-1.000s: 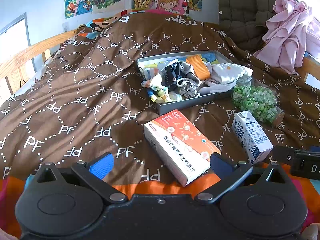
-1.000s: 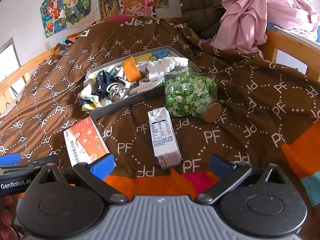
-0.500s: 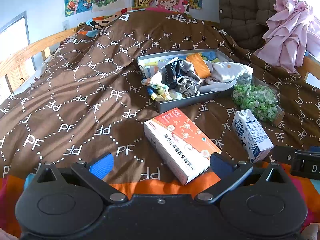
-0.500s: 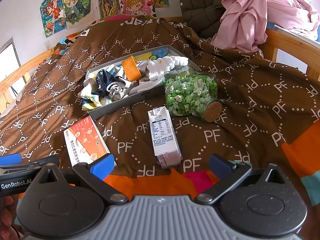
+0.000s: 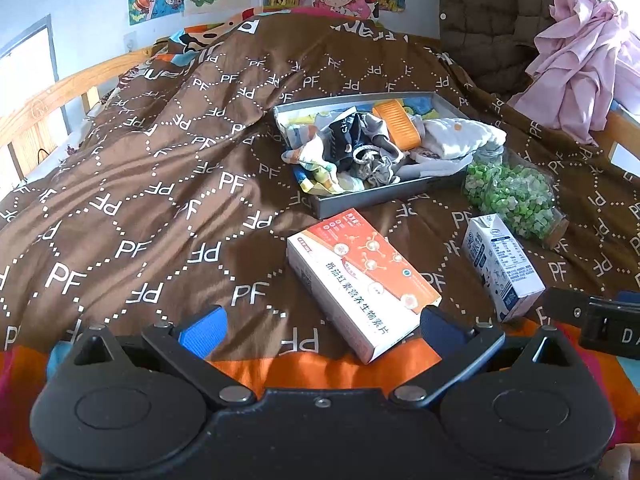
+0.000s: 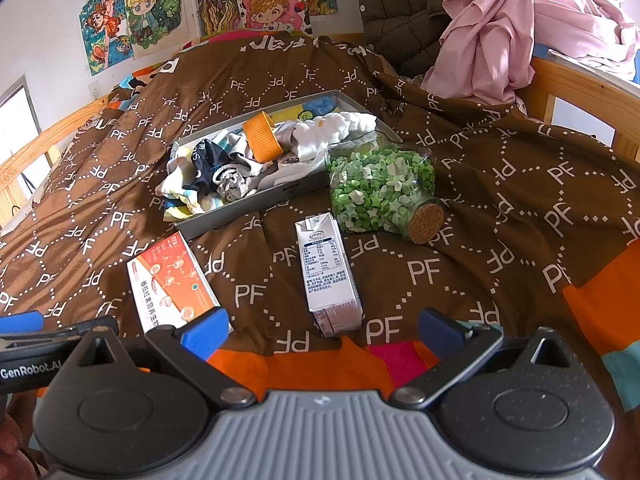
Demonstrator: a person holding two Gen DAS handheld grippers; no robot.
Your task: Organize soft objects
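Both the left gripper (image 5: pixel 320 326) and the right gripper (image 6: pixel 320 328) hover with jaws spread wide, holding nothing, above the brown quilt (image 5: pixel 160 184). Just ahead lie an orange box (image 5: pixel 362 280) and a milk carton (image 6: pixel 326 276). Farther off, the grey tray (image 6: pixel 256 204) holds crumpled socks (image 6: pixel 208 176).
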